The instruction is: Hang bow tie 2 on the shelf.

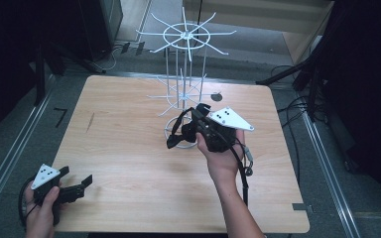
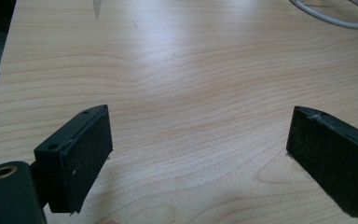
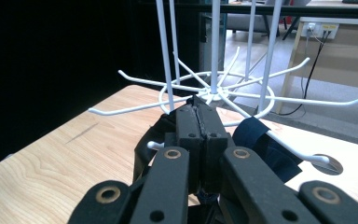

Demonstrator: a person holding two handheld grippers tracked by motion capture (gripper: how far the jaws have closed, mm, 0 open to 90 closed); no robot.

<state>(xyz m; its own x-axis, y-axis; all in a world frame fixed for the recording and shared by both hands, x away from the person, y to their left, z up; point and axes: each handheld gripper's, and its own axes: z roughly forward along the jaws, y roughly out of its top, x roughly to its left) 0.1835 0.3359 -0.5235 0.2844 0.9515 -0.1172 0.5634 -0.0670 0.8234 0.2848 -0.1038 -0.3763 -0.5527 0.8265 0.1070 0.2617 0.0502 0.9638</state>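
A white wire rack (image 1: 184,35) with tiers of radiating hooks stands at the back middle of the wooden table (image 1: 129,148). My right gripper (image 1: 198,110) sits at the rack's foot, shut on a black strap (image 1: 176,136) that loops down to its left. In the right gripper view the shut gripper (image 3: 199,105) points at the rack's lower hook tier (image 3: 214,91), with dark strap fabric (image 3: 254,133) draped over a hook beside it. My left gripper (image 1: 77,176) hovers open over the table's front left corner. Its pads (image 2: 86,158) are wide apart over bare wood.
The rack's round base ring (image 2: 331,18) lies on the table ahead of the left gripper. A dark round spot (image 1: 217,97) marks the tabletop behind the rack. Black stands and cables (image 1: 297,106) surround the table on the floor.
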